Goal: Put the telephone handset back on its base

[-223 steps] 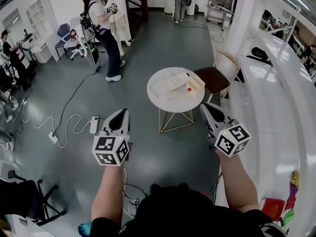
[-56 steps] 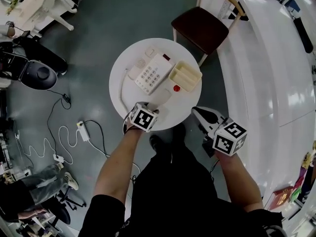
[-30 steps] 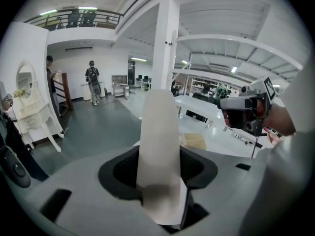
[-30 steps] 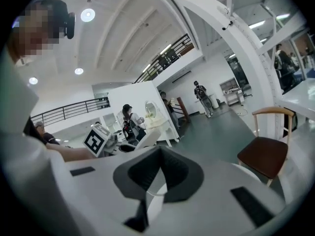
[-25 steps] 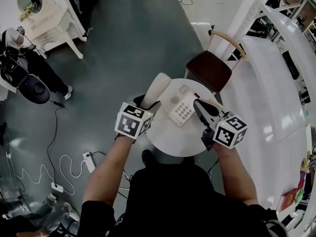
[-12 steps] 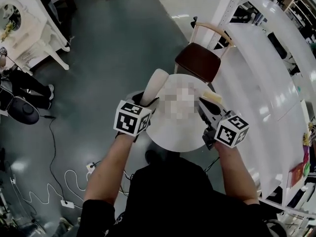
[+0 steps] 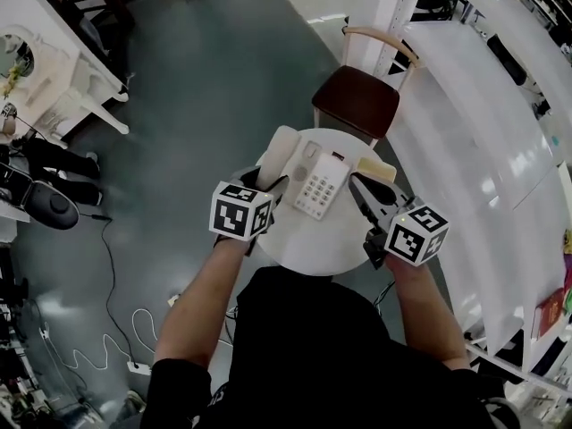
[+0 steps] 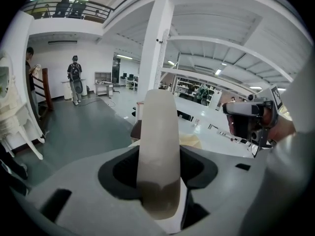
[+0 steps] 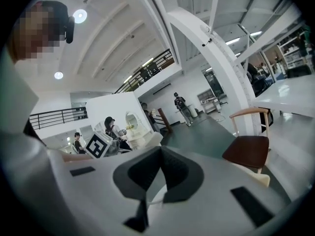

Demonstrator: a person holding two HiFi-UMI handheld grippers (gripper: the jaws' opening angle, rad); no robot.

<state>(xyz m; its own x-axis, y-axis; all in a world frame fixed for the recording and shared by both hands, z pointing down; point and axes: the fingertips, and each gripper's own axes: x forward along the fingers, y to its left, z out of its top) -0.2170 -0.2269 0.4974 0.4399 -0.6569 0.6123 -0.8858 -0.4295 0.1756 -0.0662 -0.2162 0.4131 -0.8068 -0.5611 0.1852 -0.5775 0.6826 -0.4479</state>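
Observation:
In the left gripper view, a cream telephone handset [image 8: 157,146] stands upright between the jaws of my left gripper [image 8: 158,173], which is shut on it. From the head view the handset [image 7: 279,150] hangs over the left rim of the round white table [image 7: 313,248], beside the white keypad base [image 7: 320,186], with the left gripper [image 7: 265,183] under it. My right gripper [image 7: 359,186] sits shut and empty at the base's right side; its own view shows its pads meeting [image 9: 158,173].
A beige tray [image 7: 375,168] lies on the table behind the right gripper. A brown chair [image 7: 357,101] stands just beyond the table, and a long white counter [image 7: 465,150] runs along the right. Cables [image 7: 107,266] trail on the grey floor at left.
Both grippers have shifted a little forward and lower over the table. The handset stays clamped in the left one, still beside the base.

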